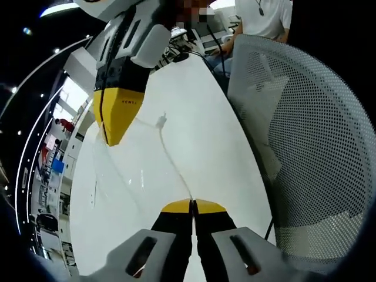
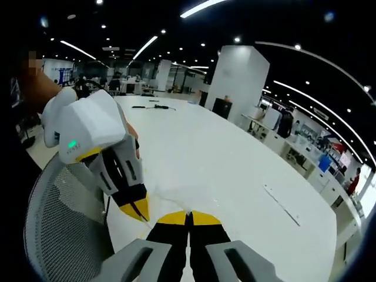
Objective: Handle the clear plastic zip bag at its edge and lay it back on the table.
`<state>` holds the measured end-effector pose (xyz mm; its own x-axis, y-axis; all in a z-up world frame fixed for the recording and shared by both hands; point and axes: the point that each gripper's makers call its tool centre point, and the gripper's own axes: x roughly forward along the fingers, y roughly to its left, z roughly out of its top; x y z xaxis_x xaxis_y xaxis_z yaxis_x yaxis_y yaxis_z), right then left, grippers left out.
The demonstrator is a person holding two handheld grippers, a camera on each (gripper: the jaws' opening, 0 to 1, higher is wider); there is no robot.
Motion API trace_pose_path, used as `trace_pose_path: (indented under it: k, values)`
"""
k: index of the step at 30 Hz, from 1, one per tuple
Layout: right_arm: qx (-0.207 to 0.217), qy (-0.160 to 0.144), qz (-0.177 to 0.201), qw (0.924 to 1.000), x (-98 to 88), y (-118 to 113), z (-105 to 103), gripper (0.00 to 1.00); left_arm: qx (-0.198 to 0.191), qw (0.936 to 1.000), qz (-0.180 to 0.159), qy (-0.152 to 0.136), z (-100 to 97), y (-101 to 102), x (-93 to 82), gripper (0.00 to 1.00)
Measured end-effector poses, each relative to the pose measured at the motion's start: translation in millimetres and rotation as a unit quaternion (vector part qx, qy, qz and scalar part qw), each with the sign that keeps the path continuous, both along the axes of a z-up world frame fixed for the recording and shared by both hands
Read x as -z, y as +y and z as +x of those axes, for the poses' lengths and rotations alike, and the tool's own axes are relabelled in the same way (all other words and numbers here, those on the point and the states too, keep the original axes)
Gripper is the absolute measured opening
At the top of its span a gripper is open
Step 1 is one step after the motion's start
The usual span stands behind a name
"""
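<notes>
L gripper (image 1: pixel 192 205): yellow-tipped jaws pressed together at bottom of left gripper view, clamped on the edge of the clear plastic zip bag (image 1: pixel 126 176); the bag's zip strip runs as a thin pale line from the tips up and leftward across the white table (image 1: pixel 200 117). Bag is nearly see-through; faint creases and glints show it spread left of the jaws, over the table. Can't tell how much of it rests flat vs. lifted.

R gripper (image 2: pixel 189 218): jaws likewise pinched tight, tips meeting at bottom of right gripper view, w/ a faint glint of bag edge (image 2: pixel 170 202) just above them. In left gripper view the same gripper (image 1: pixel 114 126) comes in from top, yellow tip pointing down, closed at the other end of the zip strip.

In right gripper view the L gripper (image 2: pixel 138 208) comes in from the left, white body w/ green light, yellow tip down near the table's near edge, close to the R gripper's tips.

Mesh-back chair (image 1: pixel 305 135) stands just beside the table, on the right of left gripper view. A person in a white shirt (image 1: pixel 264 17) sits at the table's far end. Dark cable (image 2: pixel 151 107) lies well apart on the far tabletop in right gripper view.
</notes>
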<state>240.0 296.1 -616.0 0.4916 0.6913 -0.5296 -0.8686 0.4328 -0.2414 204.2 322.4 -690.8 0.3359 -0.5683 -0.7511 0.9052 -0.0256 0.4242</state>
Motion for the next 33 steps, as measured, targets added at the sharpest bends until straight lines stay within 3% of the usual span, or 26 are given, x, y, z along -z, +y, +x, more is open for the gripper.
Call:
trace_pose_path:
  k: [9,23,33]
  values:
    - [-0.017,-0.011,-0.007,0.9998,14.1,8,-3,0.0,-0.021,0.9994,-0.02,-0.019,7.1,-1,1.8,0.0]
    - [-0.023,0.006,-0.021,0.9995,46.4,13,3,0.0,-0.035,0.9992,-0.005,0.016,5.1,4,31.3,0.0]
    - [-0.017,0.028,-0.029,0.999,70.5,13,11,0.0,-0.057,0.9969,-0.017,0.051,9.2,2,54.2,0.0]
